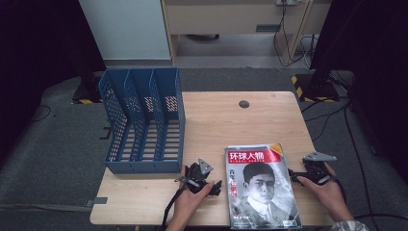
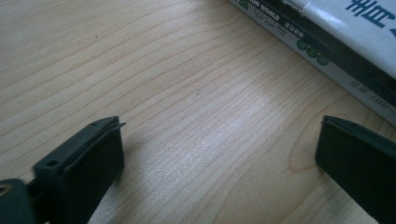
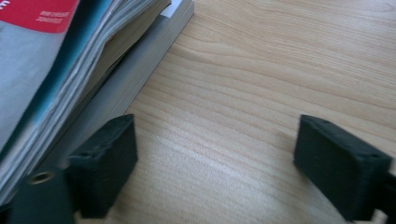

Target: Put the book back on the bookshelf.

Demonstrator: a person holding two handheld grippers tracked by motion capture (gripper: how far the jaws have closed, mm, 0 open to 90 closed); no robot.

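Observation:
A stack of magazines lies flat at the table's front right; the top cover has a red title band and a portrait. My left gripper rests on the wood just left of the stack. Its jaws stand wide apart and open over bare wood, with the magazines' spines ahead to the right. My right gripper sits at the stack's right edge. It is open too, and the page edges of the stack lie beside its left jaw. Nothing is held.
A blue three-slot file rack stands on the left part of the wooden table, its open side facing right and up. A round cable hole is near the far edge. Cables and dark stands lie on the floor beyond.

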